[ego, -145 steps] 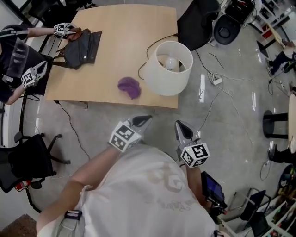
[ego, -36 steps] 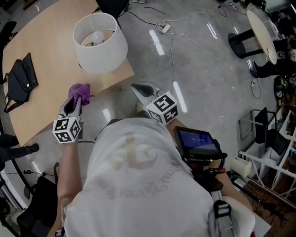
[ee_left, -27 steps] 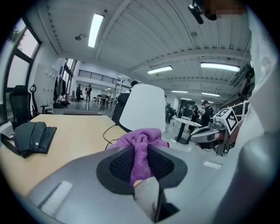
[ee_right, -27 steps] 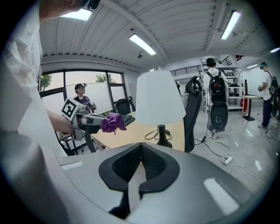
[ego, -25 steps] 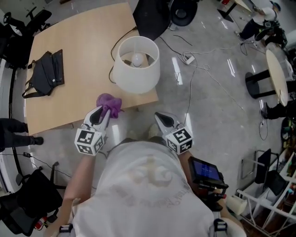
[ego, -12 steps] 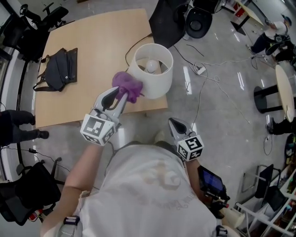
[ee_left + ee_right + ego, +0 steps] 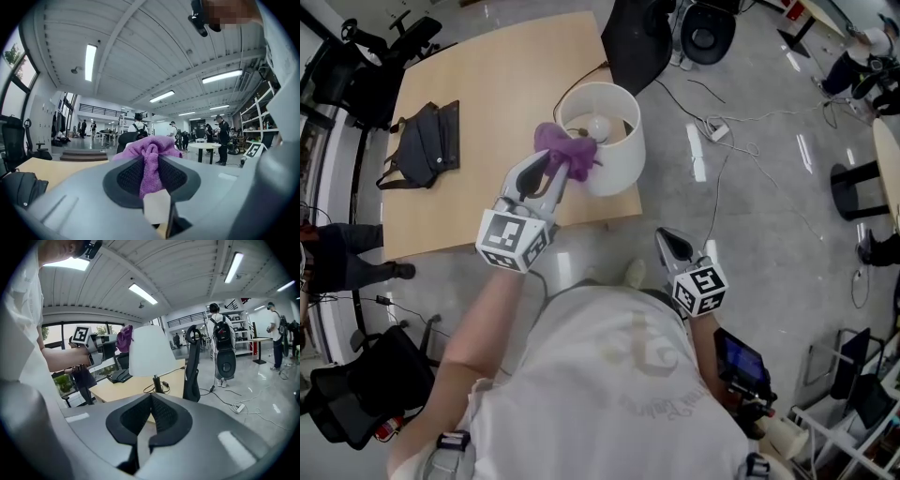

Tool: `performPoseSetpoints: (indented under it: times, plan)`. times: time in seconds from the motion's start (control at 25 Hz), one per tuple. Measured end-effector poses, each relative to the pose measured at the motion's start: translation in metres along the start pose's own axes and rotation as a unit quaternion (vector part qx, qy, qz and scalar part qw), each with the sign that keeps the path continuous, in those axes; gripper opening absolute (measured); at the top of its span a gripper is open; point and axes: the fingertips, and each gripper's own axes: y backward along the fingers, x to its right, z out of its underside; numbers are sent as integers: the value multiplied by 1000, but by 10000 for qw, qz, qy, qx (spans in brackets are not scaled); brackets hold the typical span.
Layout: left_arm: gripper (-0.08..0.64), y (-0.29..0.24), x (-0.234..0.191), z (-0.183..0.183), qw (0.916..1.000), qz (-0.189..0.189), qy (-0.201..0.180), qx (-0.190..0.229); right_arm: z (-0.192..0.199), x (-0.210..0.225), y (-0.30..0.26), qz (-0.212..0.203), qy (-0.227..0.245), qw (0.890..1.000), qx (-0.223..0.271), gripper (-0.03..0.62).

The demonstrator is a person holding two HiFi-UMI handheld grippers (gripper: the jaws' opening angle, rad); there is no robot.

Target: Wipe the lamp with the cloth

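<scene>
Cloth [image 7: 567, 150]: purple, fuzzy, bunched into a wad, pinched in the left gripper [image 7: 547, 167], whose fingers were clamped on it. In the left gripper view a fold ran down between the pads and the rest puffed out past the tips. The wad sat at the 8 o'clock side of the lamp [image 7: 602, 155] shade's top rim, overlapping it in the head view; actual contact could not be told. Lamp: white drum shade, open top, bulb [image 7: 598, 125] visible inside, thin dark stem [image 7: 154, 382], black cord [image 7: 581, 80] trailing across the worktop [image 7: 487, 103]. It stood at the worktop's 4 o'clock corner. Right gripper [image 7: 668, 241] fingers were closed together with nothing in them, held low at 5 o'clock of the lamp, off the worktop. Worktop: light wood, with a black bag [image 7: 422, 145] at its 9 o'clock side, well apart from the lamp. Floor [image 7: 769, 234]: glossy grey, with loose cables [image 7: 722, 131] at 3 o'clock. Room: open hall with strip lights, a round table [image 7: 205, 146] and several people standing far off.
</scene>
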Motion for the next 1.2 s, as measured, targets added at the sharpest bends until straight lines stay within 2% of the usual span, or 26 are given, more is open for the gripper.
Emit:
performPoseSetpoints:
  times: [0.4, 0.52, 0.64, 0.96, 1.2]
  plan:
    - [89, 8, -5, 17, 9990, -335, 116, -287, -15, 19, -11, -214, 17, 9998, -22, 12]
    - [91, 9, -8, 37, 9974, -436, 174, -547, -19, 22, -18, -347, 70, 9993, -73, 12]
    - [91, 8, 0, 64, 9950, -446, 413, -793, -16, 30, -14, -363, 68, 9992, -160, 12]
    - [91, 17, 2, 116, 9837, -689, 858, -1424, -11, 37, -15, -549, 54, 9981, -261, 12]
    - [92, 19, -1, 110, 9808, -960, 795, -1501, -11, 47, -21, -717, 30, 9971, -258, 12]
